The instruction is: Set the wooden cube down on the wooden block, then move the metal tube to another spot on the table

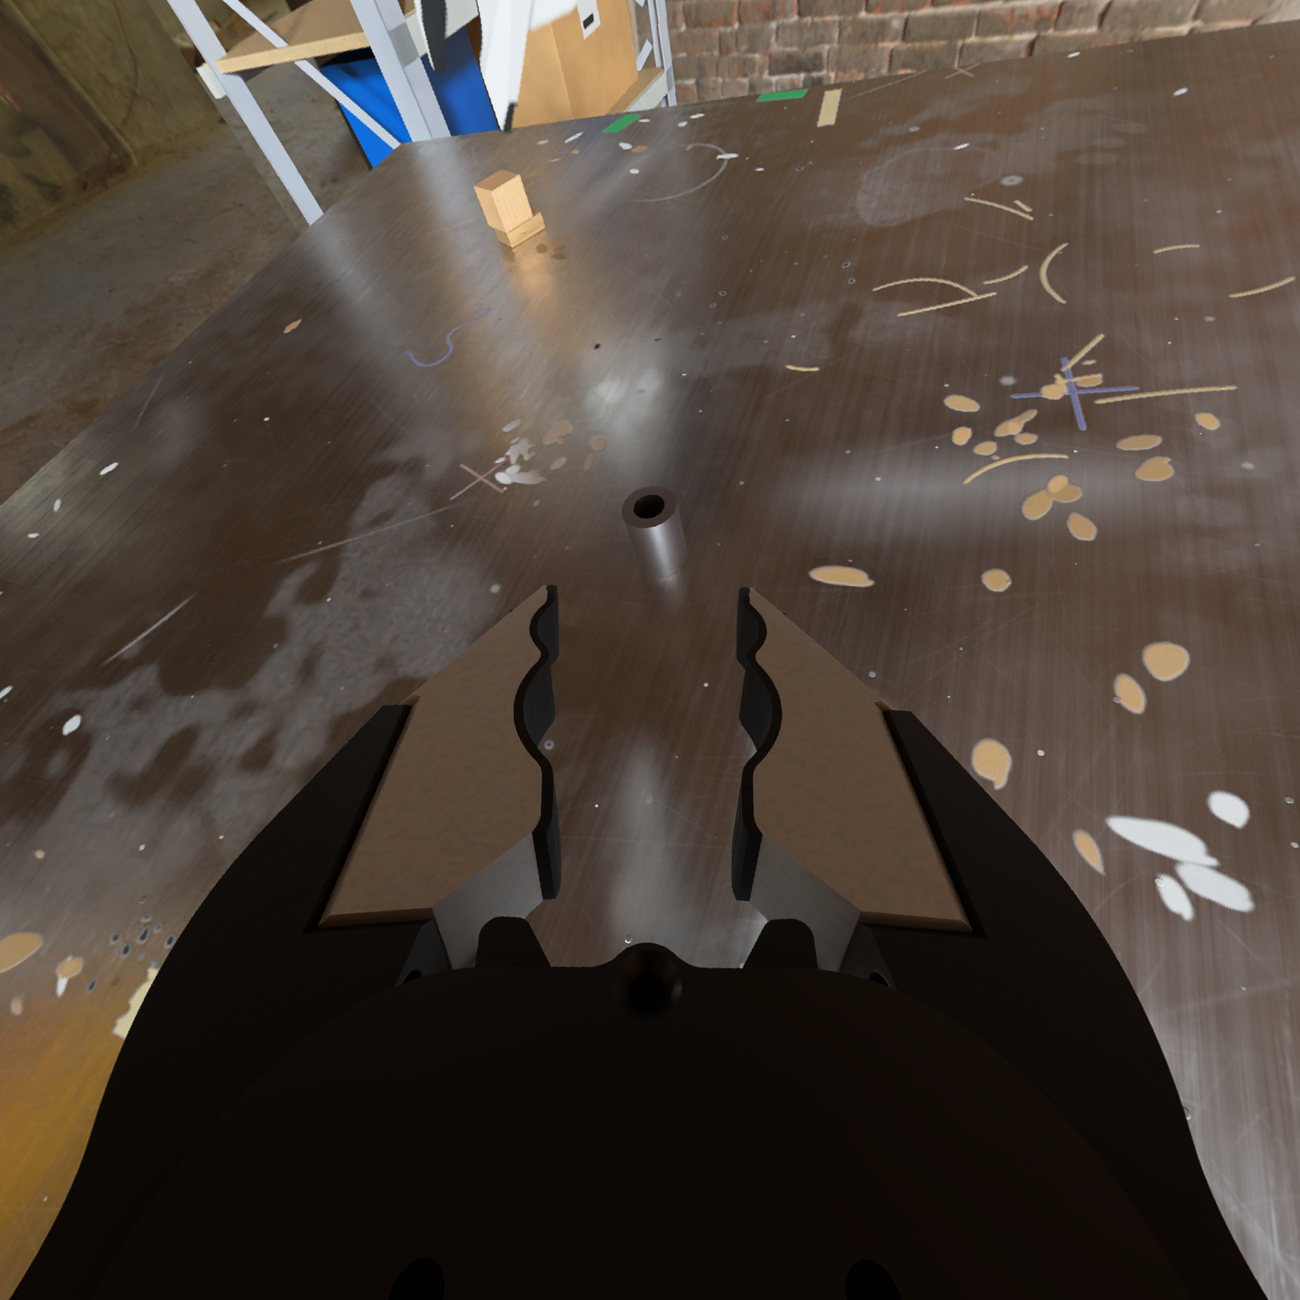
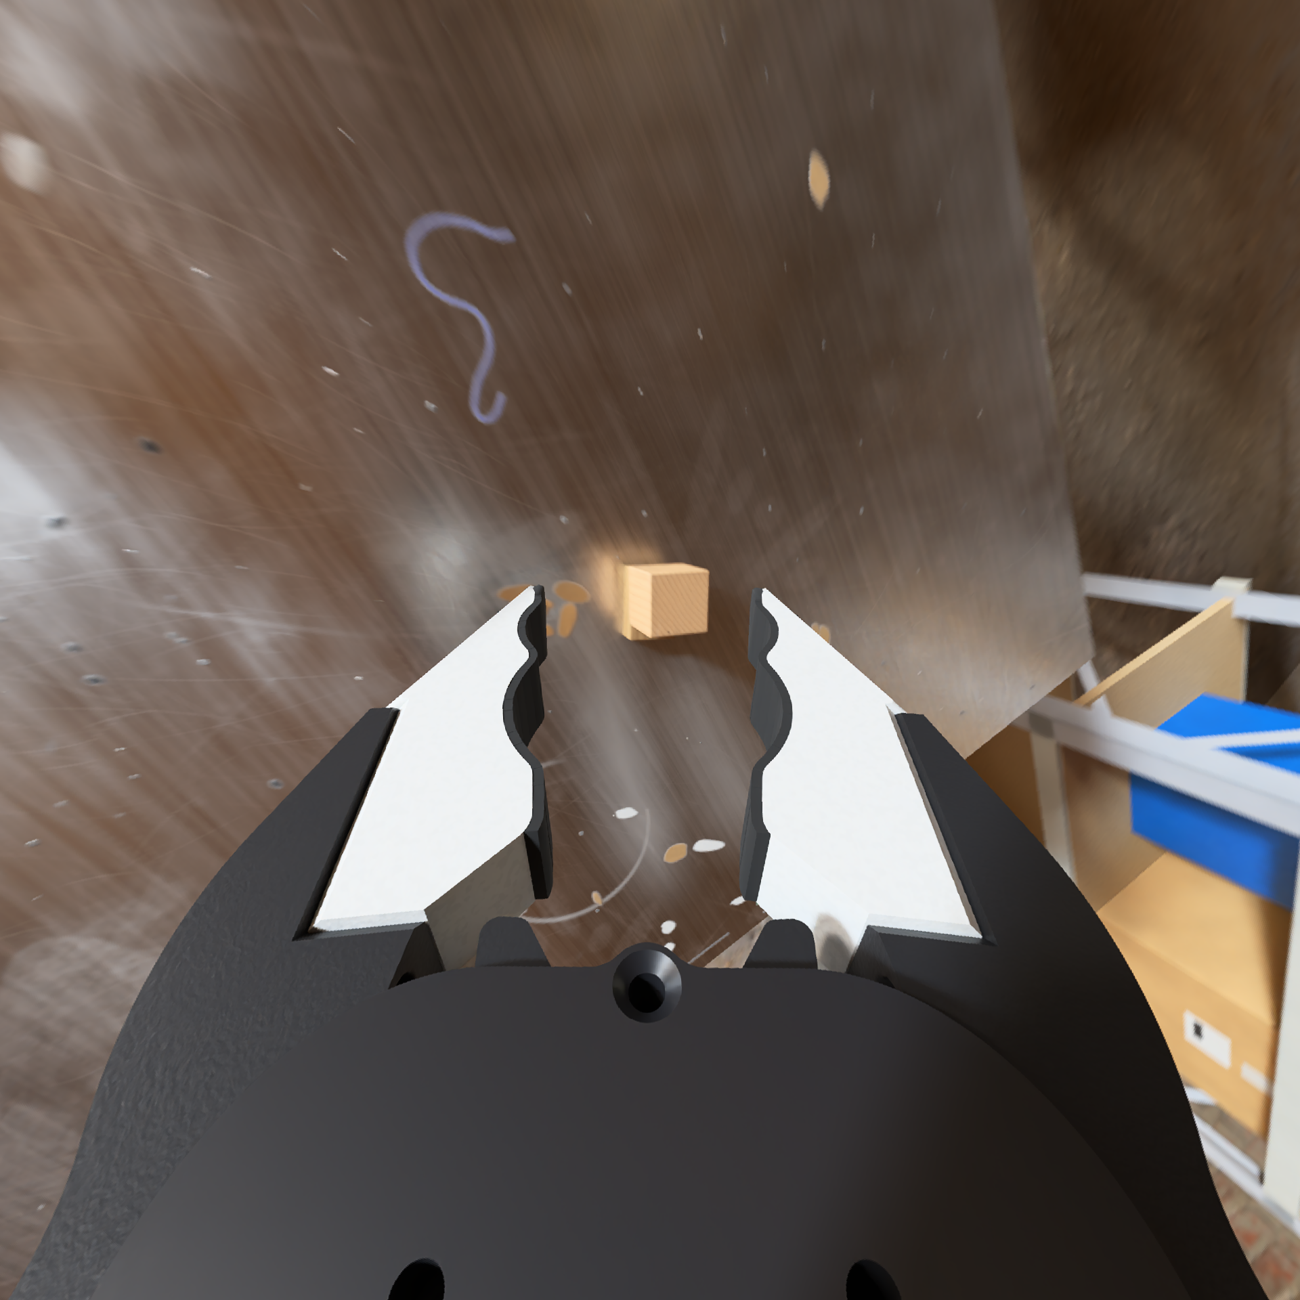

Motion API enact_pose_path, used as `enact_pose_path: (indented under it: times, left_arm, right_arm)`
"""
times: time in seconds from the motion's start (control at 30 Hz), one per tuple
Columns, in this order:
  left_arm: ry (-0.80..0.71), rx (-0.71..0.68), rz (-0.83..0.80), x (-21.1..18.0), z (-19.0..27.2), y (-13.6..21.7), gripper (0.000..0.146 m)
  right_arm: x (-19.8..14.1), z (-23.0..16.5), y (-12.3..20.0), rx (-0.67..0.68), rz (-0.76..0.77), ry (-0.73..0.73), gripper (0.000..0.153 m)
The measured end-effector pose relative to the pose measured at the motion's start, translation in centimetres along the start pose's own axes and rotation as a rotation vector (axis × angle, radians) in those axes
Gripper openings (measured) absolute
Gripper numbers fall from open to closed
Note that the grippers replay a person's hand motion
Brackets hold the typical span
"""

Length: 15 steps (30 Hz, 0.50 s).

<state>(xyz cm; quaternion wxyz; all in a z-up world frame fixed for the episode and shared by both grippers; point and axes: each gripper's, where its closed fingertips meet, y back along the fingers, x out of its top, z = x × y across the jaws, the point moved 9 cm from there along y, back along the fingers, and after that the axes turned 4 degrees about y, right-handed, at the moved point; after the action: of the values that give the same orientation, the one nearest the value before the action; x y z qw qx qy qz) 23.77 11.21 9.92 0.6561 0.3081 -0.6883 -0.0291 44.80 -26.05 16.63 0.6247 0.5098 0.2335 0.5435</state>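
In the left wrist view the wooden cube [image 1: 502,198] rests on the flat wooden block [image 1: 523,230] at the far left of the table. The metal tube [image 1: 654,530] stands upright, just ahead of my open, empty left gripper [image 1: 647,594]. In the right wrist view the wooden cube [image 2: 667,598] sits on the block, of which only a thin edge [image 2: 633,634] shows. My right gripper [image 2: 647,594] is open and empty, looking down with the cube apart from its fingertips.
The metal table [image 1: 914,492] is scratched and paint-spattered. Its left edge drops to a concrete floor [image 1: 105,295]. A white shelf frame [image 1: 394,84] with a blue bin [image 2: 1224,795] and cardboard boxes [image 2: 1196,985] stands beyond the far edge.
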Motion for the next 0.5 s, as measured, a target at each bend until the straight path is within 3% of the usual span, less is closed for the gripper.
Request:
enact_pose_path:
  times: [0.13,0.27,0.5]
  left_arm:
    - [-0.009,-0.003,-0.001,0.1,0.3,-0.1,0.051]
    - [-0.008,-0.013,0.002,0.2,0.5,-0.2,0.051]
    - [-0.016,-0.001,0.0,0.1,0.4,-0.2,0.051]
  right_arm:
    - [2.8,-2.9,4.4,-0.018,0.107,0.114,0.053]
    - [6.4,-7.9,6.8,0.064,0.185,0.266,0.048]
    - [12.2,-18.2,4.6,0.233,0.213,0.578,0.046]
